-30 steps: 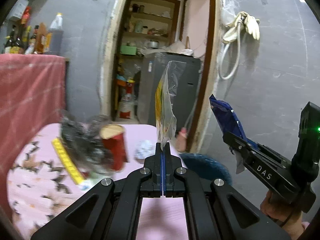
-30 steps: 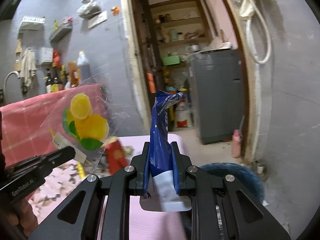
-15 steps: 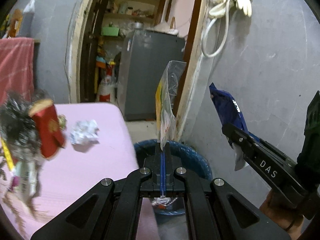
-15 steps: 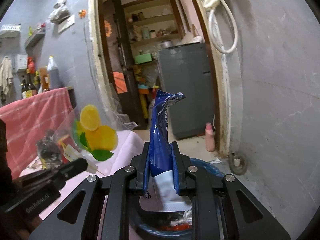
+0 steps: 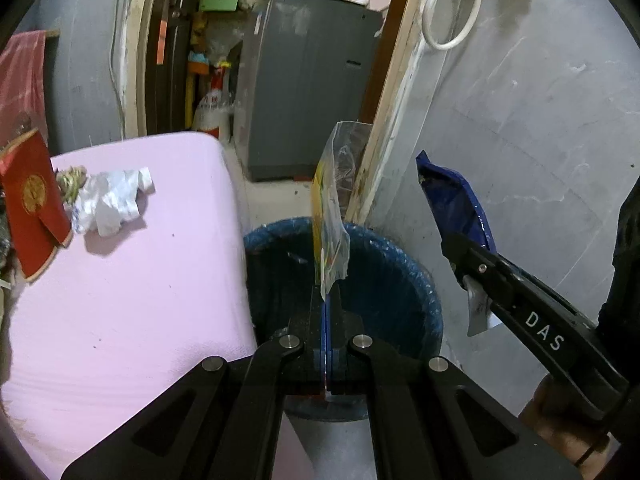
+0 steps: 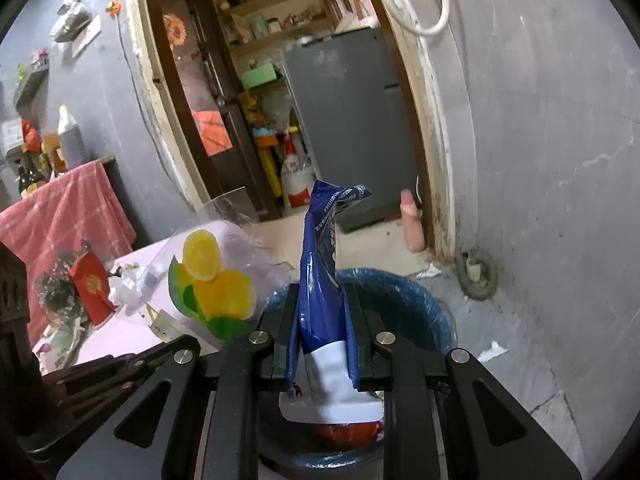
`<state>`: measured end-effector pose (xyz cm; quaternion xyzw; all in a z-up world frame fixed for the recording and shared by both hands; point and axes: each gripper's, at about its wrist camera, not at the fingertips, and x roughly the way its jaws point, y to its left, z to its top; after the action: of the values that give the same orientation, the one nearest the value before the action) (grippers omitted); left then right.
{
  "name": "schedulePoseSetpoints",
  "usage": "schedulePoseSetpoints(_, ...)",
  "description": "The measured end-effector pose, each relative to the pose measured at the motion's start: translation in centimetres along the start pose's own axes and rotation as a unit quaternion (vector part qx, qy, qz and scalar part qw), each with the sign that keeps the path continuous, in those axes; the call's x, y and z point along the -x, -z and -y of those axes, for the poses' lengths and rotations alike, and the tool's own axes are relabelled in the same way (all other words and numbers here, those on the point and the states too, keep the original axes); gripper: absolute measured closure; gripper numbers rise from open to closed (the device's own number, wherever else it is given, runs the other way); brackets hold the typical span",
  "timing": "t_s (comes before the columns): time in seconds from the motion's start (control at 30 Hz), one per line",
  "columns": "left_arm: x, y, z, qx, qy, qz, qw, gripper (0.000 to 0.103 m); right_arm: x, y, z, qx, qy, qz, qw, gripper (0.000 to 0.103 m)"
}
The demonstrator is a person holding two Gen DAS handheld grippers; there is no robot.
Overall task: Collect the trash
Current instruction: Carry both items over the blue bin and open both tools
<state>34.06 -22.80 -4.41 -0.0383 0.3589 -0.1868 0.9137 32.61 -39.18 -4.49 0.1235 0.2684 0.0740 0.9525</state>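
Two grippers, each clamped on a piece of trash, held over the blue-lined bin (image 5: 416, 280).
Left gripper (image 5: 327, 300) fingers fully closed on the bottom edge of the clear lemon-print bag (image 5: 332, 216), bag upright above the bin's mouth; right gripper (image 6: 322, 320) fingers narrow, pinching the blue wrapper (image 6: 324, 264), its white end hanging back toward the camera. Only the left view shows the bare pink table (image 5: 120, 300) with the crumpled white paper (image 5: 108, 200) and red packet (image 5: 34, 204) near its far end; only the right view shows red trash already inside the bin, plus the lemon print face-on. Versus a second ago: both grippers have swung off the table and come down over the bin; grips unchanged.
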Motion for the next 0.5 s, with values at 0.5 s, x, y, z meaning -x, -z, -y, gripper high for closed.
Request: schedulePoseSetpoints(0.5, -0.9, 0.2, 0.1, -0.008, 0.011, -0.007, 0.9999, 0.103, -1.9, 0.7, 0.7, -0.008, 0.004, -0.037, 0.999, 0.083)
